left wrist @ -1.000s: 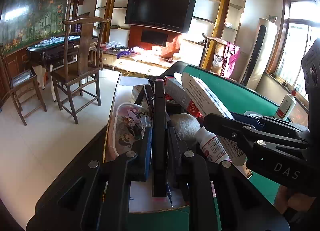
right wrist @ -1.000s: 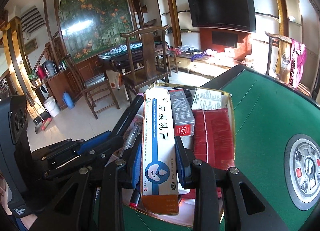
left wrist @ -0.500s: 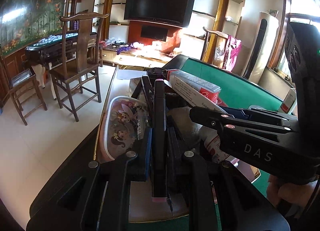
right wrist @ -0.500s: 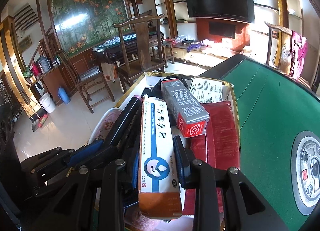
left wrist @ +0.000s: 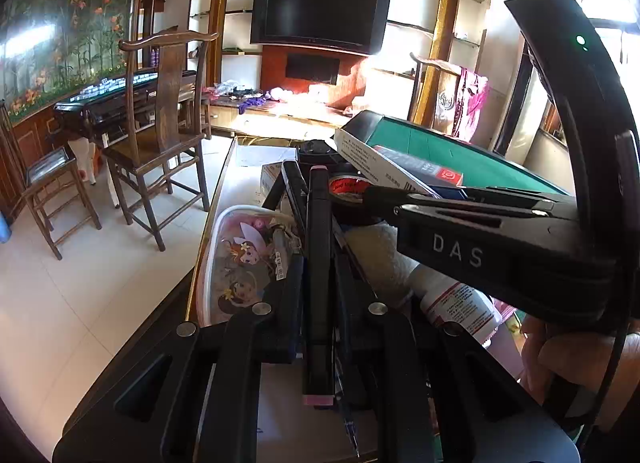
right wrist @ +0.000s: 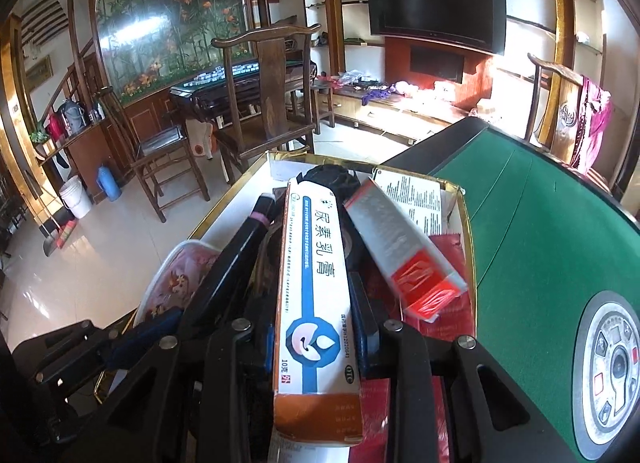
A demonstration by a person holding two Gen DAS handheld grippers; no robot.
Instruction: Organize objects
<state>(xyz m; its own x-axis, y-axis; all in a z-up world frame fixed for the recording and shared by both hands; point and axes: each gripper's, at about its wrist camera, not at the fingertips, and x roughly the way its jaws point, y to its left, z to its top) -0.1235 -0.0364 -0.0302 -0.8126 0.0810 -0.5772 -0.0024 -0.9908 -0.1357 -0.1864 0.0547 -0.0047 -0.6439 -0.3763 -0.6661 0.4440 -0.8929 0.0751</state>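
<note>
both grippers hang loaded over the gold-rimmed box: left gripper clamped on a black marker, right gripper on a white carton. placing step. next, likely lower each toward 12 o'clock gaps, then release.

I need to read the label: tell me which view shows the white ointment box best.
The right wrist view. The white ointment box lies face-up along the right hand-held gripper, clamped between its fingers, with its printed blue band fully visible. The left wrist view shows only the box's far end at an angle, the rest hidden behind the gripper.
</note>
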